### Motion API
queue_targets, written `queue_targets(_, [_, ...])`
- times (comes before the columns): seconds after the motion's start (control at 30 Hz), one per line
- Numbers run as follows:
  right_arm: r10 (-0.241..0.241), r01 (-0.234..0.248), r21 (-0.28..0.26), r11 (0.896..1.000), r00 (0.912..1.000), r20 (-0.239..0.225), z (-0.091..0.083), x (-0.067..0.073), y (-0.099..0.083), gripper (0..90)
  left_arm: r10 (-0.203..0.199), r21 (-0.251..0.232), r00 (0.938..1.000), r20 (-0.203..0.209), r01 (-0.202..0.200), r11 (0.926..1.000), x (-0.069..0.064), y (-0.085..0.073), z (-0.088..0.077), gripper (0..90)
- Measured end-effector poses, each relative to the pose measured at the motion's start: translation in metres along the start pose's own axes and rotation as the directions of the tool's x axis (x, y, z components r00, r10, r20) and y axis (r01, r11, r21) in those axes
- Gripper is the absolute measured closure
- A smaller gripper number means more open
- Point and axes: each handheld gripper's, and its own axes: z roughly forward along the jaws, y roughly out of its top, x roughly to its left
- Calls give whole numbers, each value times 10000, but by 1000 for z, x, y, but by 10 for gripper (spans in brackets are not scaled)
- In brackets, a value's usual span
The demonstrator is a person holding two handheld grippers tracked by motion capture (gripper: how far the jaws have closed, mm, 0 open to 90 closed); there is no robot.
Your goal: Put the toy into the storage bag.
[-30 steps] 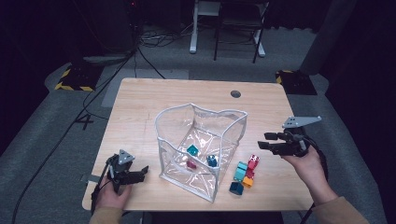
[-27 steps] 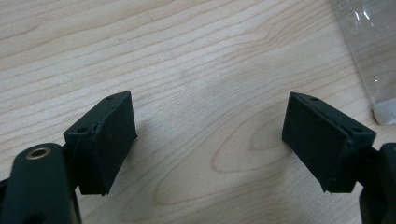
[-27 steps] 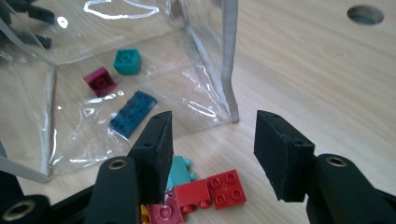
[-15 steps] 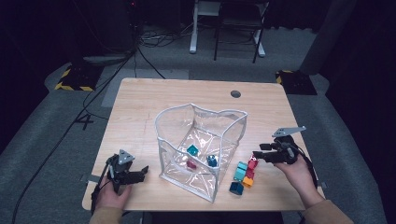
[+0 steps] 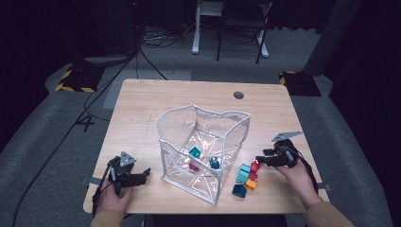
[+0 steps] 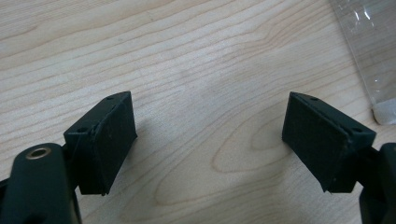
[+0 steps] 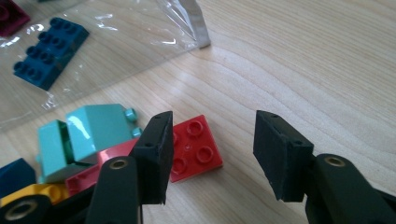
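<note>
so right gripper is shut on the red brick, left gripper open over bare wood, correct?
Not quite. The right gripper is open, not shut on the red brick: the right gripper view shows the brick lying on the table by one jaw, nothing pinched. The left gripper is open over bare wood.

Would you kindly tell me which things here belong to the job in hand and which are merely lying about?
Job in hand:
right tongs, open
small red plastic building brick
loose heap of coloured plastic bricks
clear plastic bag with white trim

Lying about:
left tongs, open over bare wooden table
</note>
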Motion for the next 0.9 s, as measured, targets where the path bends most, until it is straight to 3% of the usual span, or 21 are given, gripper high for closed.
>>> queue_targets(0.13, [44, -49, 213, 9998, 9997, 250, 6, -6, -1, 493, 2, -1, 10000, -3, -2, 10000, 0, 0, 0, 179])
queue_targets(0.43, [416, -415, -23, 9991, 9977, 535, 2, -18, -4, 496, 4, 12, 10000, -6, -4, 10000, 0, 0, 0, 179])
queue_targets(0.63, [-59, 60, -125, 9999, 10000, 64, -1, -5, -4, 491, 0, 0, 10000, -2, 0, 10000, 0, 0, 0, 179])
queue_targets(0.9, [-306, 297, 397, 9988, 9993, 226, 13, -5, -7, 505, 3, 14, 10000, -5, -3, 10000, 0, 0, 0, 179])
